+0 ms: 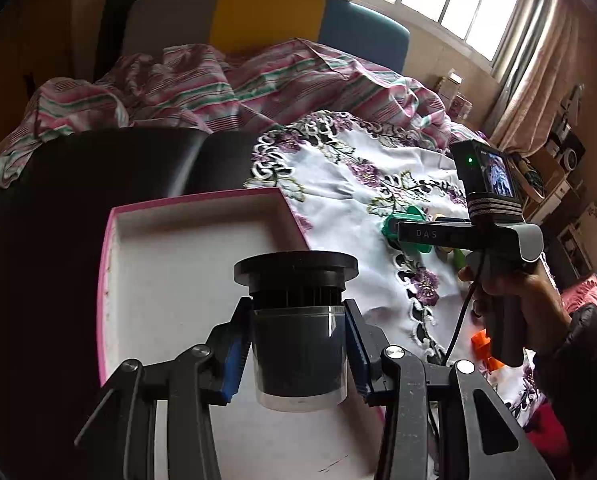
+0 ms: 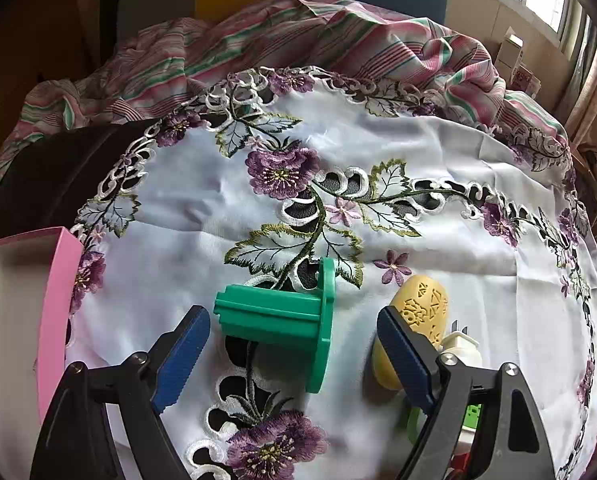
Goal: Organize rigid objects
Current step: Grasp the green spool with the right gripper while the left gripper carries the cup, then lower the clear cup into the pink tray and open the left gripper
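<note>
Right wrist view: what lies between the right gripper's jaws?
The green plastic flanged spool lies on its side on the embroidered white tablecloth between the right gripper's open jaws, ungripped.

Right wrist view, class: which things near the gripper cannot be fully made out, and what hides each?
- White plug: body hidden behind the right gripper's finger.
- Yellow patterned piece: lower part covered by the same finger.
- Light green item: only a sliver visible through the gripper frame.
- Pink box: cut off by the left edge.

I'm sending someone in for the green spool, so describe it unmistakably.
On the embroidered white cloth, look right of the pink box. The green spool lies sideways between the open right gripper fingers; beside the yellow piece, only it has a flange.
</note>
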{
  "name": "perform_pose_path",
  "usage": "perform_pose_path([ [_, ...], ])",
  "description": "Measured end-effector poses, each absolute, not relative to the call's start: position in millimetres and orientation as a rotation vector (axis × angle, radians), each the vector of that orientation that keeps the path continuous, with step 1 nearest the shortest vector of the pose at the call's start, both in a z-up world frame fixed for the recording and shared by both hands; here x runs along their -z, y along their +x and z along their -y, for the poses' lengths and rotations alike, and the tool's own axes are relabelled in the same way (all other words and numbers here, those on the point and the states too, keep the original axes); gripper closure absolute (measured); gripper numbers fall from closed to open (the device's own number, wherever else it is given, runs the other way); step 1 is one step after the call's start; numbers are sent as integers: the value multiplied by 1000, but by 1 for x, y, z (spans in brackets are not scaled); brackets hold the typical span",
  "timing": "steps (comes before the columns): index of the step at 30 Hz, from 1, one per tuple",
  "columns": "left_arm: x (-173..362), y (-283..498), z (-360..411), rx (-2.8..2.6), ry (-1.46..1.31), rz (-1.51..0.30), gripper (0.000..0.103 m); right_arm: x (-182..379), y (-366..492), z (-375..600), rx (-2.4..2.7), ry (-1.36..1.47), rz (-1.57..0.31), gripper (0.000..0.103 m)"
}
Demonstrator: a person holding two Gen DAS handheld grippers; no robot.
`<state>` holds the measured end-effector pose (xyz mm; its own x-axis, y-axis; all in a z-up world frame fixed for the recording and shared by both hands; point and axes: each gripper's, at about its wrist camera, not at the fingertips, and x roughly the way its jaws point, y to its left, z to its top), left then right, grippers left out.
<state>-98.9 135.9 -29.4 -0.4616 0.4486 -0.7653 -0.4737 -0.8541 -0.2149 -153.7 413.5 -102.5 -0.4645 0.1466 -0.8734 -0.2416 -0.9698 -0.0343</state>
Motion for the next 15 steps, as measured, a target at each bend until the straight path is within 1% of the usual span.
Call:
perform_pose_path([
  [1,30,-98,-131,-2312,-1199,-35,59,107,-156,-413,-2498,-1497,-145,24],
  [2,30,-97,-126,-2318,-1205,-27,59,110,-157,-413,-2495,-1511,-155,34],
  [3,31,-96,-121,-2325,-1210,-16,59,112,-157,-413,-2494,-1522,-166,47],
  [6,30,-94,-108,-2343,-1216,16,59,114,-150,-407,-2493,-1528,-169,47],
  [11,27,-87,-94,-2363,-1211,47,59,110,-131,-392,-2523,-1552,-80,47],
  [15,23,-83,-85,-2374,-1202,66,59,101,-112,-385,-2547,-1545,-60,47],
])
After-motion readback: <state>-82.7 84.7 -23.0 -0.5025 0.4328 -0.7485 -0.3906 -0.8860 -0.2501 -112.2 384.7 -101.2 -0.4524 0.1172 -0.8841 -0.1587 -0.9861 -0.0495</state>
